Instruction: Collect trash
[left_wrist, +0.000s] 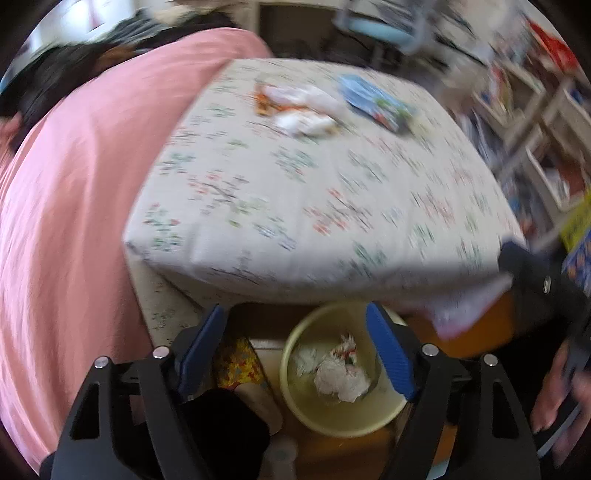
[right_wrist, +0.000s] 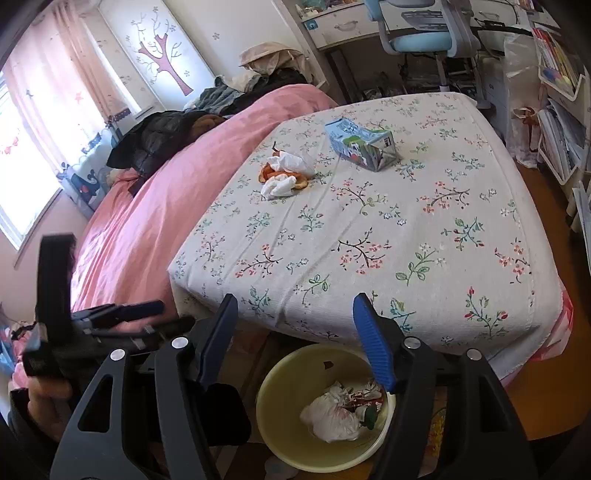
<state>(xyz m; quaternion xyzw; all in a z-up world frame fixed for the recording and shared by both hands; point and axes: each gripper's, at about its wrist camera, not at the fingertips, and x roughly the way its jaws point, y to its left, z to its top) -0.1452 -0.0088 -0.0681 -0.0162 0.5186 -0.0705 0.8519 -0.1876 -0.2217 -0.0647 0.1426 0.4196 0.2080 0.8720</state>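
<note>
A pale yellow waste bin (left_wrist: 332, 417) (right_wrist: 280, 406) stands on the floor at the foot of the bed, with crumpled white tissues (left_wrist: 340, 376) (right_wrist: 332, 413) and a wrapper inside. My left gripper (left_wrist: 295, 314) hangs open above the bin, nothing between its blue pads. My right gripper (right_wrist: 295, 301) is also open and empty over the bin's rim. Far up on the floral sheet (right_wrist: 369, 240) lie a pile of tissues with orange peel (left_wrist: 303, 107) (right_wrist: 282, 173) and a blue drink carton (left_wrist: 376, 99) (right_wrist: 362, 144) on its side.
A pink duvet (right_wrist: 147, 203) covers the bed's left half, with dark clothes (right_wrist: 159, 136) heaped at its far end. A desk chair (right_wrist: 424, 40) and shelves (right_wrist: 561, 110) stand beyond and to the right. A patterned box (left_wrist: 236, 362) sits left of the bin.
</note>
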